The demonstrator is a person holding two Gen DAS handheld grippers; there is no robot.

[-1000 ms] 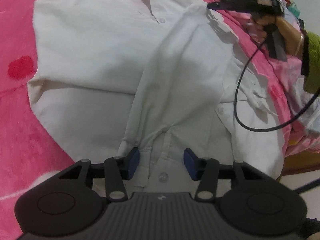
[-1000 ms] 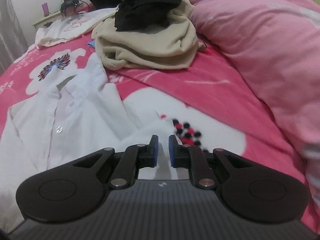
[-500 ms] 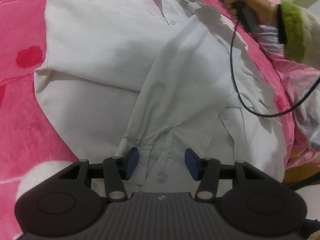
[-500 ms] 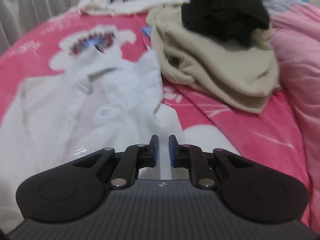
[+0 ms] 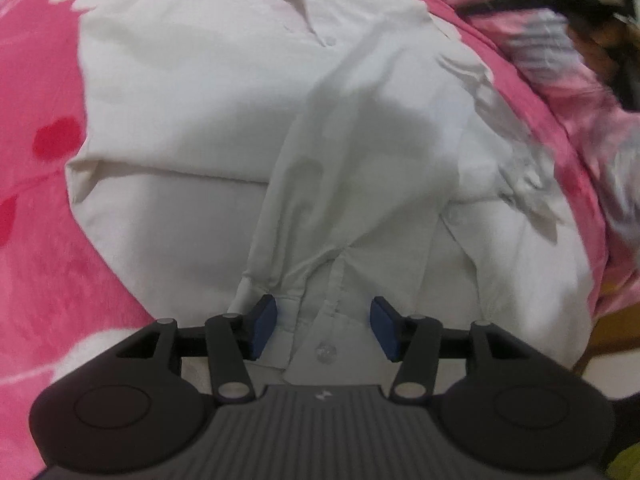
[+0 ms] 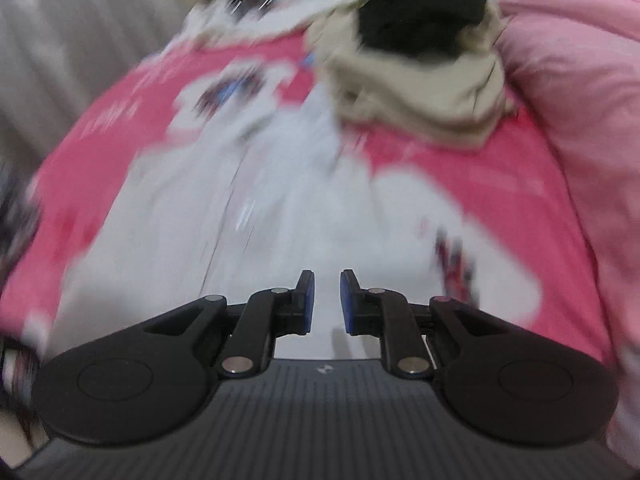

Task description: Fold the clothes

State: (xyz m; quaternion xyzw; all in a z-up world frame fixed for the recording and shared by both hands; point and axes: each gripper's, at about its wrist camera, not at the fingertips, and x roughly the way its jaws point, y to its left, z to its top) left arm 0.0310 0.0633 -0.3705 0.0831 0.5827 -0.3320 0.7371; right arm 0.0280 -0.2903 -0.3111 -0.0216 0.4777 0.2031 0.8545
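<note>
A white button shirt lies spread face up on the pink bedspread. One sleeve is folded across its body, running down to the cuff with a button. My left gripper points down over that cuff. Its jaws are opening, and the cuff lies between the blue pads without being pinched. My right gripper hovers above the blurred shirt. Its jaws are opening from a narrow gap, with nothing between them. A blurred hand shows at the top right of the left wrist view.
A beige garment with a black one on top is heaped beyond the shirt. A pink duvet rises on the right, and a pale curtain hangs on the left. The bed's edge and wooden frame lie just right of the shirt.
The right gripper has swung and lifted, and its view is now blurred. Its hand has slid off to the top right of the left wrist view. Both pairs of jaws stand slightly wider.
</note>
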